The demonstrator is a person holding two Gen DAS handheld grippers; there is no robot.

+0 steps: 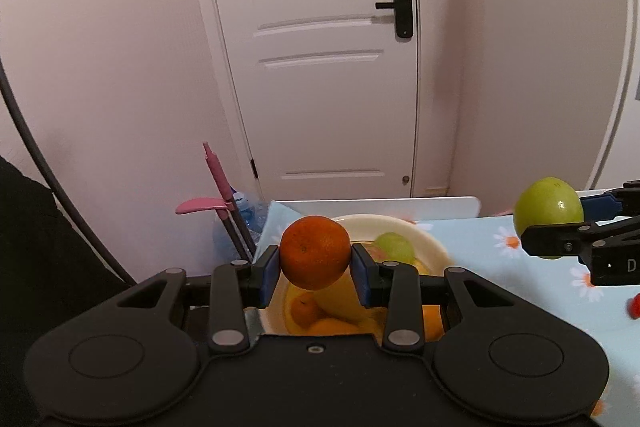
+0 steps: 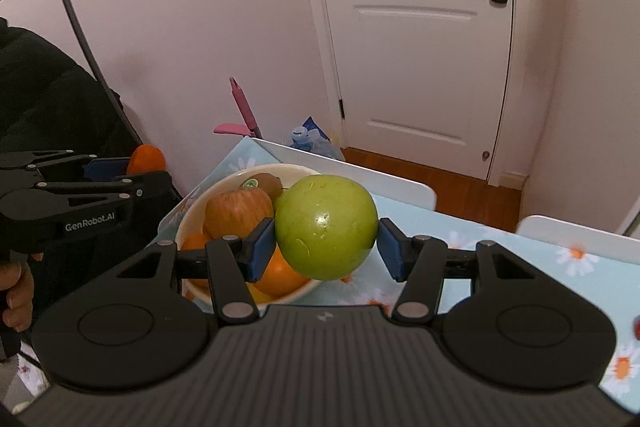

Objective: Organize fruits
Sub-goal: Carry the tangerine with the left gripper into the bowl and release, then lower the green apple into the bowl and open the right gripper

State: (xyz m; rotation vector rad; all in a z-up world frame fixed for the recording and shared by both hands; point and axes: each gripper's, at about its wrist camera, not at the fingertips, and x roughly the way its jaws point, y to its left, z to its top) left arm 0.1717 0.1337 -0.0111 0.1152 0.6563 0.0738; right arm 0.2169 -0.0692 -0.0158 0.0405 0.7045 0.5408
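My left gripper (image 1: pixel 315 269) is shut on an orange (image 1: pixel 315 252) and holds it in the air above the cream fruit bowl (image 1: pixel 434 245). My right gripper (image 2: pixel 327 243) is shut on a green apple (image 2: pixel 326 227), held above the table just right of the bowl (image 2: pixel 188 217). The bowl holds a reddish apple (image 2: pixel 238 211), a kiwi (image 2: pixel 262 183), oranges (image 2: pixel 280 277) and a banana. From the left wrist view the green apple (image 1: pixel 548 213) hangs at the right in the right gripper. From the right wrist view the orange (image 2: pixel 147 158) shows at the left.
The table (image 2: pixel 520 255) has a light blue daisy cloth. White chair backs (image 2: pixel 360 179) stand at its far edge. A small red thing (image 1: pixel 633 307) lies on the cloth at right. A pink-handled tool (image 1: pixel 216 183) and a plastic bottle stand by the wall; a white door behind.
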